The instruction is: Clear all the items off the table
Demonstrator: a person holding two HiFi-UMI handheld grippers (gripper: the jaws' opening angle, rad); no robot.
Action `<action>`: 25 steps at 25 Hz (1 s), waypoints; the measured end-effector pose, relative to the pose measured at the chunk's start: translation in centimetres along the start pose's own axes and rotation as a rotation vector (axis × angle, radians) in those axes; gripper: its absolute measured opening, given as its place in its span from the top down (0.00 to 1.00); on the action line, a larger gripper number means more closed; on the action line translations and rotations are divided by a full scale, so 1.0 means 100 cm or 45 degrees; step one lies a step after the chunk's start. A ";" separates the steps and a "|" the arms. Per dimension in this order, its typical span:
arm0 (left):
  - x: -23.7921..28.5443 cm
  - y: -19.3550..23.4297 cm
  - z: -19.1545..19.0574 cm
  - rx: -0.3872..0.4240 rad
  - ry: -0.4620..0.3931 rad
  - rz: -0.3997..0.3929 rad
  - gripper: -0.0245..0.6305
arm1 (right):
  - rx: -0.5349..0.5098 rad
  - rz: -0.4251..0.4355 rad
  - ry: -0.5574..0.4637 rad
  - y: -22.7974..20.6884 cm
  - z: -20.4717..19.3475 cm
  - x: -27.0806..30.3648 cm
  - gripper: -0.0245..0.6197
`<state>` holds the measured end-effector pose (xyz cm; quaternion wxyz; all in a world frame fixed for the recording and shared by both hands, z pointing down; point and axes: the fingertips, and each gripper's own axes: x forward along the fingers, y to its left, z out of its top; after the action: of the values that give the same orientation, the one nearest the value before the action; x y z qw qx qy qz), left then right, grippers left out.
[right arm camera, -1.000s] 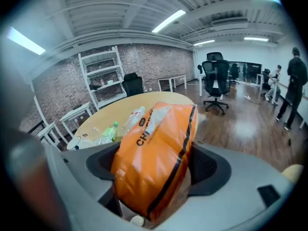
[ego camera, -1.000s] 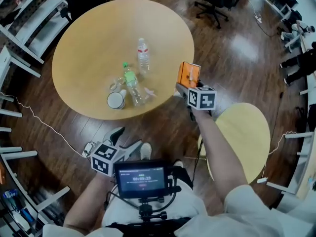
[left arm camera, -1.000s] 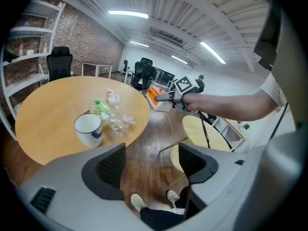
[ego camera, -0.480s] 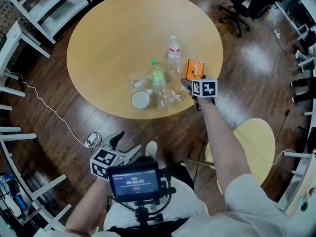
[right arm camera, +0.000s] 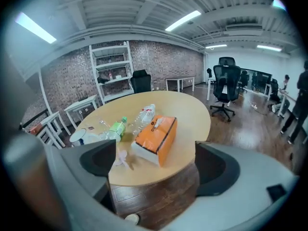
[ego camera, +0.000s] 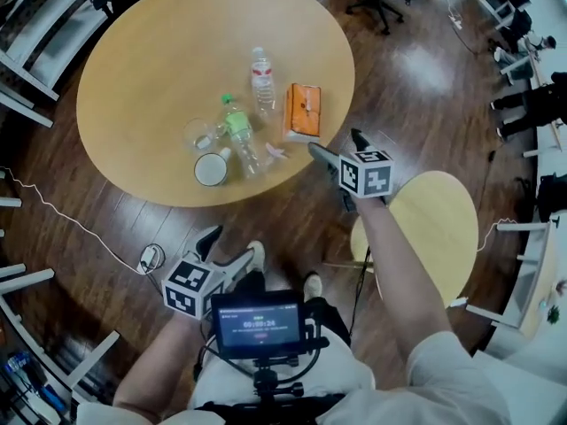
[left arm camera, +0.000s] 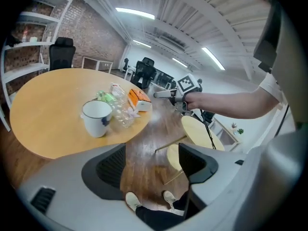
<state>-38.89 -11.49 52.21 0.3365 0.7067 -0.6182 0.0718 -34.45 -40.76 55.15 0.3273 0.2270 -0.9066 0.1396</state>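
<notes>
While every item still lies on the round table (ego camera: pixel 151 69) in the upper left of the head view, the clearing looks hardly begun. The right gripper (ego camera: pixel 334 142) hangs just off the table's edge, right of centre in the frame. Its jaws have just been opening and stand wide, with nothing between them. The orange tissue box (ego camera: pixel 303 112) lies flat on the table just beyond them, touching neither jaw. In the right gripper view it sits mid-frame, ahead of the two jaws. Left of the box stands an upright water bottle (ego camera: pixel 260 80), and a green-labelled bottle (ego camera: pixel 237 140) lies on its side. A clear cup (ego camera: pixel 199 135), a white mug (ego camera: pixel 211 169) and a small pale wrapper (ego camera: pixel 275 152) are close by. The left gripper (ego camera: pixel 229 246) is low in the frame, over the floor near the person's lap and well apart from the table, its jaws wide and empty.

The step in hand appears to be the pick of a first item, most likely the box, since it is nearest the open jaws. The next move calls for bringing the right gripper in over the table edge until its jaws straddle the box across its narrow width. It would then close and lift the box away without sweeping the wrapper or knocking the upright bottle near it.
</notes>
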 end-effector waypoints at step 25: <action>0.008 -0.440 -0.141 0.361 -0.022 -0.309 0.44 | 0.253 -0.511 -0.195 -0.044 -0.408 -0.594 0.15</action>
<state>6.34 -3.78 46.35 0.2343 0.8171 -0.5149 0.1108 29.95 -9.18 47.06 0.2550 0.4435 -0.8473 0.1428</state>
